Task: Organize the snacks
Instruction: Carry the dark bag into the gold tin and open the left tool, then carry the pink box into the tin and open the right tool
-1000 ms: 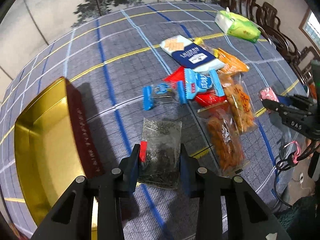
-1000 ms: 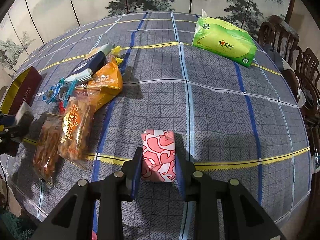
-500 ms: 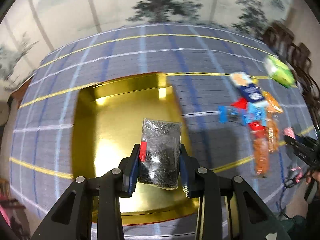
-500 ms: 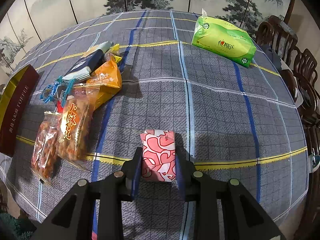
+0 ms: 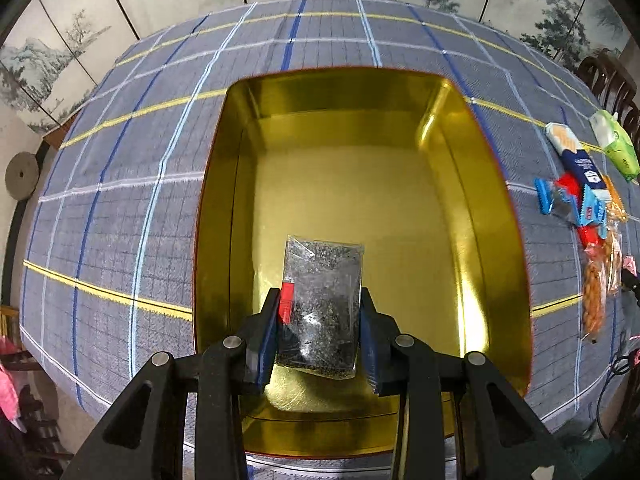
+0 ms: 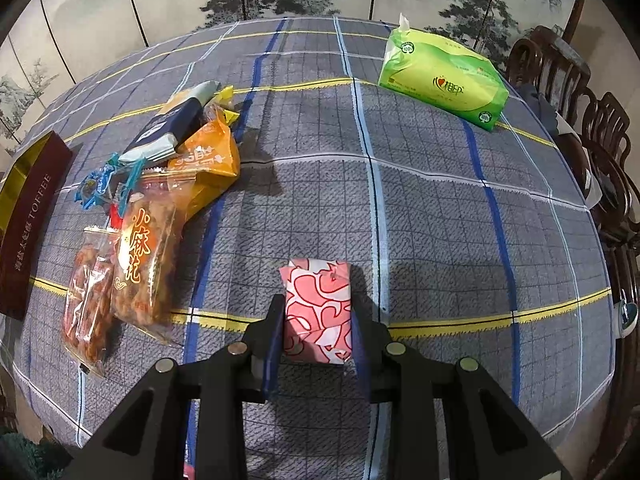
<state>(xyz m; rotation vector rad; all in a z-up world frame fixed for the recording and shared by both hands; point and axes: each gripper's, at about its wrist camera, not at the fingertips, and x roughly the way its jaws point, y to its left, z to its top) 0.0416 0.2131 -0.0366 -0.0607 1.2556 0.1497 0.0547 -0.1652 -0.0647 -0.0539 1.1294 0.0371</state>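
Note:
My left gripper (image 5: 320, 304) is shut on a clear packet of dark seeds (image 5: 322, 304) with a red tab, held above the inside of the gold tin box (image 5: 496, 240). The box holds nothing else that I can see. My right gripper (image 6: 318, 312) is shut on a pink and white patterned packet (image 6: 318, 312) above the checked tablecloth. A heap of snack packets (image 6: 160, 184) lies to the left in the right wrist view, and the same heap of snack packets (image 5: 588, 208) shows at the right edge of the left wrist view.
A green tissue pack (image 6: 440, 80) lies at the far right of the table. The tin box's dark red side (image 6: 28, 220) shows at the left edge. Wooden chairs (image 6: 592, 120) stand along the right. A painted folding screen runs behind the table.
My left gripper carried the seed packet from beside the snack heap to over the gold box, which now fills the view. The right gripper and its pink packet stayed still.

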